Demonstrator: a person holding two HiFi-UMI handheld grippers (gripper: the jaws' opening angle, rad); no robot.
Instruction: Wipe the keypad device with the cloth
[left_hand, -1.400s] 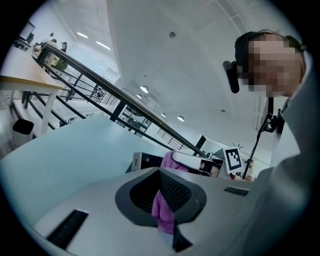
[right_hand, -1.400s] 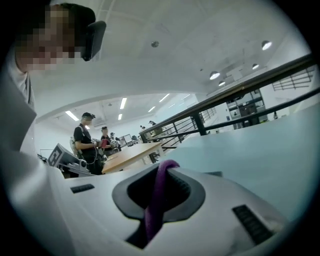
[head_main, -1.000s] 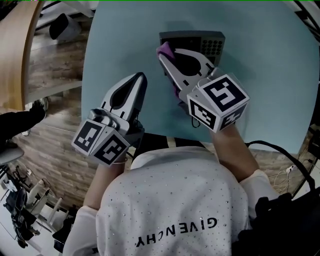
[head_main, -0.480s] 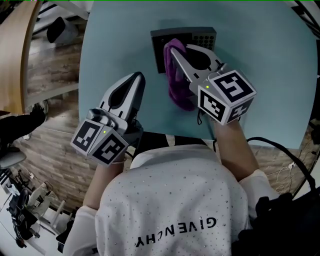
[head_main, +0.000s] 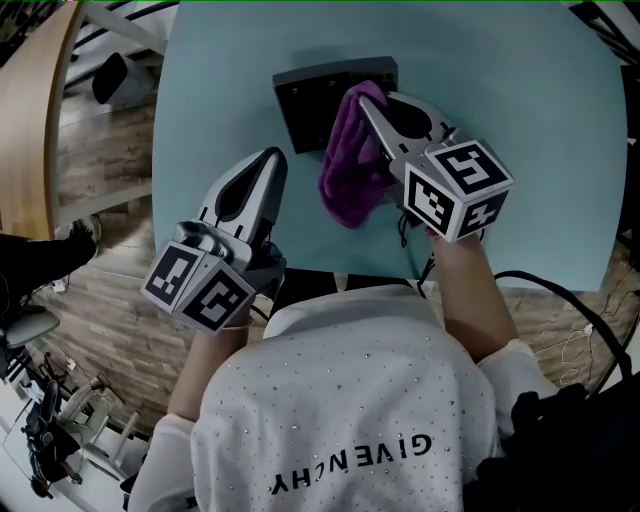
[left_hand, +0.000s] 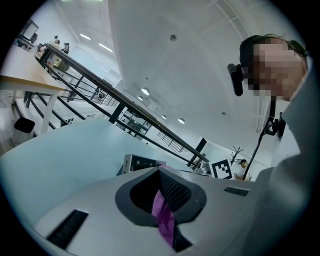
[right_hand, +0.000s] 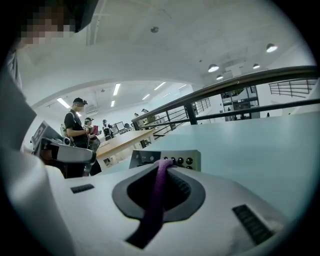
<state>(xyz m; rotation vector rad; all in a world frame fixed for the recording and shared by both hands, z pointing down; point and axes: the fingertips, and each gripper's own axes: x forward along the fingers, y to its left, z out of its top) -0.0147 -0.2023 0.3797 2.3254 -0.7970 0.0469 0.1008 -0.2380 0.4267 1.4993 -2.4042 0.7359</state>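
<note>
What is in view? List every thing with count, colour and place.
table: one, light blue, under everything
keypad device: one, dark grey, far middle of the table
cloth: one, purple, hanging from the right claw by the device's right side
floor: wood planks, left of the table
cable: one, black, lower right
bystanders: several, far off in the right gripper view
left claw: one, grey, shut on a thin purple strip, over the table's near edge
right claw: one, grey, shut on the cloth
</note>
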